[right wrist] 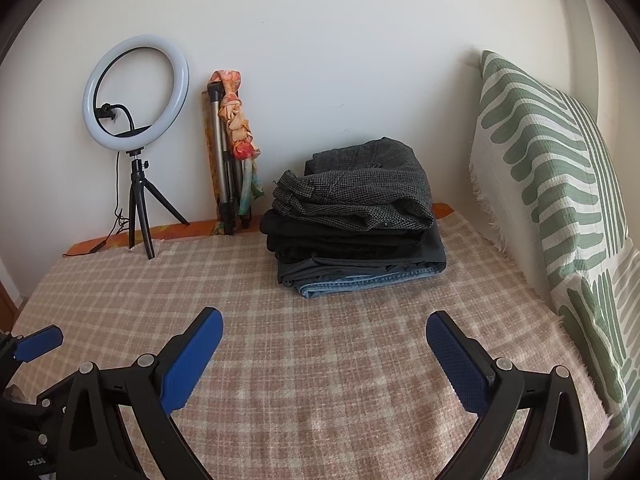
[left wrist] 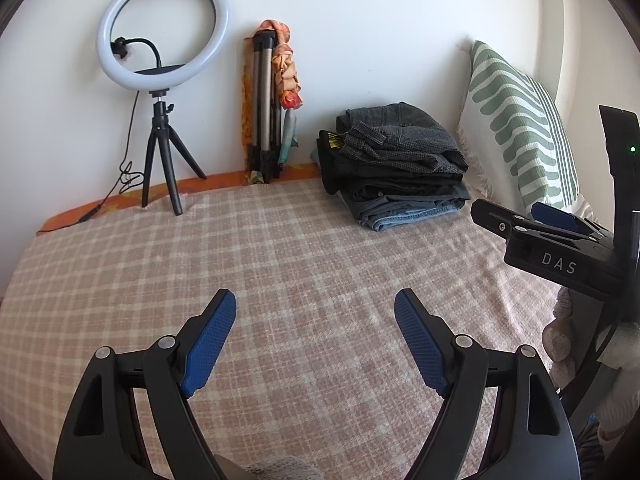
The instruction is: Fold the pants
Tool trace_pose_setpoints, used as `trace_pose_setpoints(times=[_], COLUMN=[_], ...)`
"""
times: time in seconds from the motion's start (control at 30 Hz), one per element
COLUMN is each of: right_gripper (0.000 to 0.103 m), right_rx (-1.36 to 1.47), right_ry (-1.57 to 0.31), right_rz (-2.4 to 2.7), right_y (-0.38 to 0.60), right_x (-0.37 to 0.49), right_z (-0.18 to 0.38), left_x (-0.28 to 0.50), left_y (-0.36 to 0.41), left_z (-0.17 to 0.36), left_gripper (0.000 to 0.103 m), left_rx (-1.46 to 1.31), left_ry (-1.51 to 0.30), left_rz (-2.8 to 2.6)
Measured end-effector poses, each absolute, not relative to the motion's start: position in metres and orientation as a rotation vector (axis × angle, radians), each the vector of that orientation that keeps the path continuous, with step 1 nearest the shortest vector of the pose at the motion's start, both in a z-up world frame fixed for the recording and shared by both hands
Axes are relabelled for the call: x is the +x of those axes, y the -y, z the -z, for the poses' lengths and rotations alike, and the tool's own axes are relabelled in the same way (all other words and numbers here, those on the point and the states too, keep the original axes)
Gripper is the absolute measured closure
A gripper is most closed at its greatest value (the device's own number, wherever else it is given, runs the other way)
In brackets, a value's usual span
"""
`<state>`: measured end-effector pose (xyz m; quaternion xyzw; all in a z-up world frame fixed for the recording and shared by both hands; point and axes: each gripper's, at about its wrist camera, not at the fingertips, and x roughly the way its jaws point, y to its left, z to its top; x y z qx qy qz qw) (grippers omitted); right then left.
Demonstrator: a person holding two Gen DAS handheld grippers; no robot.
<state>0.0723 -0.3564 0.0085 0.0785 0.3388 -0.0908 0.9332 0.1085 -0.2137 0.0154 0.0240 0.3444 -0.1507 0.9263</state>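
Both my grippers hang wide with nothing in them, left gripper (left wrist: 315, 308) and right gripper (right wrist: 324, 330) over the near part of the bed (right wrist: 320, 360). The pants (right wrist: 354, 228) sit stacked at the far side, right of the ring light (right wrist: 136, 92). Soft, floppy and probably a bit heavy, so I'd pinch the top pair's near edge. Plenty of open blanket; the pillow (right wrist: 552, 184) crowds the right.

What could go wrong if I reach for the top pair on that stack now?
The stack is several folded garments with an uneven grey top pair; pulling it could drag the dark layers beneath or topple the pile. The ring light stands on a thin tripod to the stack's left with a loose cable, so a wide swing by the left gripper might knock it.
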Motion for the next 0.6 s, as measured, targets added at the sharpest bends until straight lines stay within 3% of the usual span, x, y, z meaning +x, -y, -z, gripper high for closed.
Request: trace_pose_setpoints(times=[0.6], right_gripper=[0.0], right_rx=[0.153], right_ry=[-0.692], right_rz=[0.182], right_y=[0.3526], right_x=[0.0725], right_z=[-0.0075], left_x=[0.107], left_y=[0.2137], left_z=[-0.0152], left_gripper=[0.021], left_rx=[0.053], left_ry=[-0.7], left_rz=[0.305])
